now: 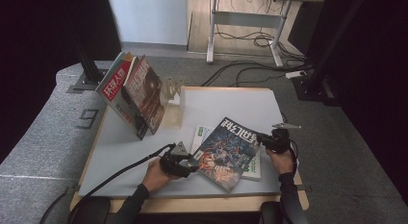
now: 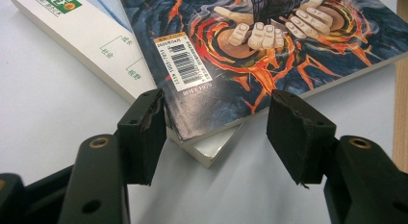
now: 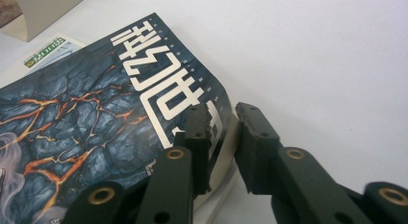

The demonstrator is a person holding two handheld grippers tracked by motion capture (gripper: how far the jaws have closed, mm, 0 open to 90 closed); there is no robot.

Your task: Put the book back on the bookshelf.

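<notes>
Right claw (image 3: 223,137) is clamped on the top corner of the dark magazine (image 1: 226,152) — we see one jaw lying on the cover by the white title, the other under the page edge, and the corner curls up between them. Left claw (image 2: 216,132) is released: jaws stand apart w/ the magazine's bottom corner, the one near the barcode, between them; left pad sits right at the cover edge, right pad clear of it.

Magazine position: front-centre of the white desk (image 1: 144,147), lying tilted, stacked on a white book w/ green print (image 1: 252,168) that pokes out at its upper left and lower right. In left gripper view we see the book's thick page block under the magazine corner, resting flat on the desk.

In high view the left hand (image 1: 156,175) comes in from the bottom edge w/ its claw at the magazine's left corner; right hand (image 1: 283,161) holds its claw at the far right corner, beside the desk's right edge. Cable trails from the left claw back toward the front-left corner.

Rest of desk — rear left, a clear rack (image 1: 172,96) w/ two magazines (image 1: 134,94) leaning to the left against it, well apart from the stack.
</notes>
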